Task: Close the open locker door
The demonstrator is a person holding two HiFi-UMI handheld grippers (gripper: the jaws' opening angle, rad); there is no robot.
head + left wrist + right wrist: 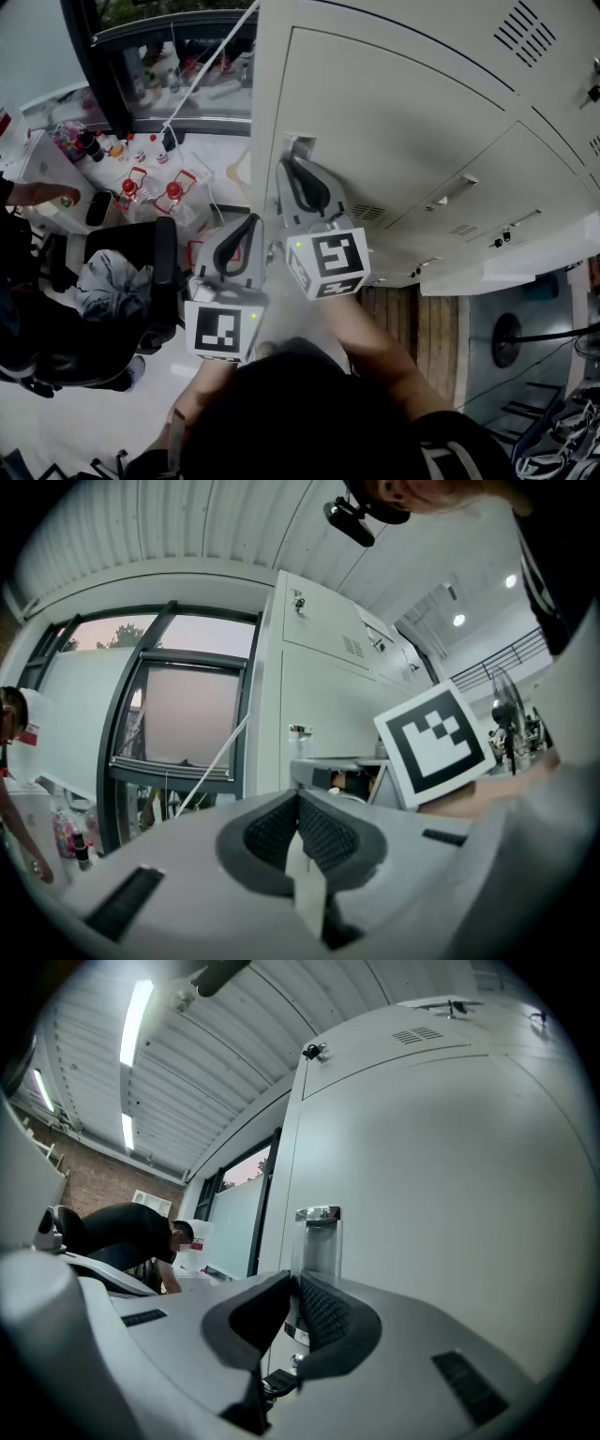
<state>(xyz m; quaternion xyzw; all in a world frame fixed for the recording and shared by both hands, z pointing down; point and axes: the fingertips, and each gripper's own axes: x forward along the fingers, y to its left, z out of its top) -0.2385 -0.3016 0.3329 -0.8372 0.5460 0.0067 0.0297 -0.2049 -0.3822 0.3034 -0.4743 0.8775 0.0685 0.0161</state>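
Observation:
The grey locker door (403, 122) lies flush with the cabinet front. Its chrome handle (300, 145) sits at the door's left edge. My right gripper (292, 164) points at that handle with its tips right at the handle's base. In the right gripper view the handle (319, 1227) rises just beyond the right gripper (294, 1281), whose pads meet at the tips with nothing between them. My left gripper (251, 220) hangs lower left, away from the door, and is shut and empty. The left gripper (298, 799) looks toward the locker (319, 696) and the right gripper's marker cube (436, 742).
A black chair with a grey cloth (112, 281) stands at the lower left. Behind it is a white table with bottles (141, 178), and a person's arm (37, 194) reaches over it. More locker doors (487, 202) run to the right. A fan base (511, 337) stands on the floor.

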